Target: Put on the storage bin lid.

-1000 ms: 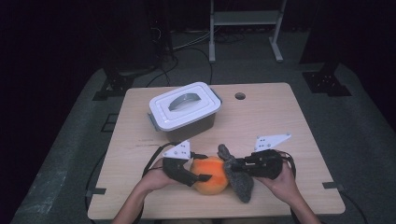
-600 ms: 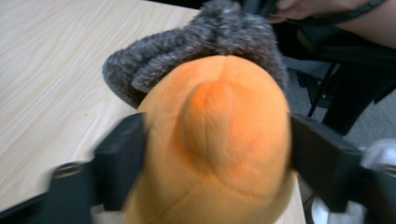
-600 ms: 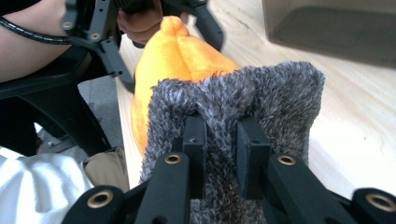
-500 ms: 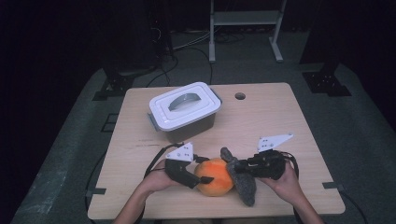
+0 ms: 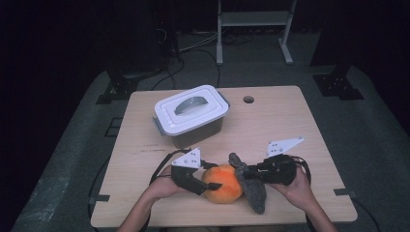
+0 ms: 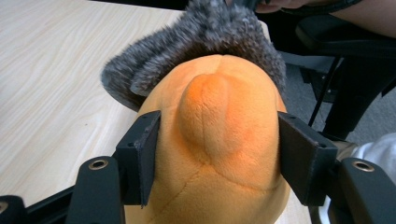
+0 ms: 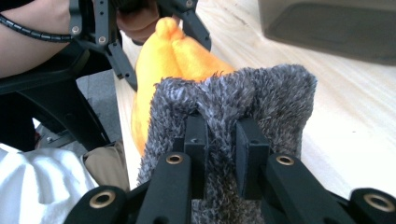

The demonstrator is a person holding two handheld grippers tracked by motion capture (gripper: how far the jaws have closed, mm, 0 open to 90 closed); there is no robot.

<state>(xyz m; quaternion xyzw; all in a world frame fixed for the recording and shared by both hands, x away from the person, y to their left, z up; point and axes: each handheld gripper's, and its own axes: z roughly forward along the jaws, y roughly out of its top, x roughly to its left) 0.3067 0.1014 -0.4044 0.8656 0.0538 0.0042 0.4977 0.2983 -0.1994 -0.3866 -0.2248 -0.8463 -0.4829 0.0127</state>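
Left claw (image 6: 215,154) squeezing orange plush toy (image 6: 219,140) at table's (image 5: 270,125) 6 o'clock edge. Right claw (image 7: 222,140) pinching fuzzy grey cloth (image 7: 233,98), touching toy at its 3 o'clock side.

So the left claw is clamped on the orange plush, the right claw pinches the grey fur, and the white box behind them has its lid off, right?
Not quite: the white box has its lid on, as the high view shows. The rest holds.
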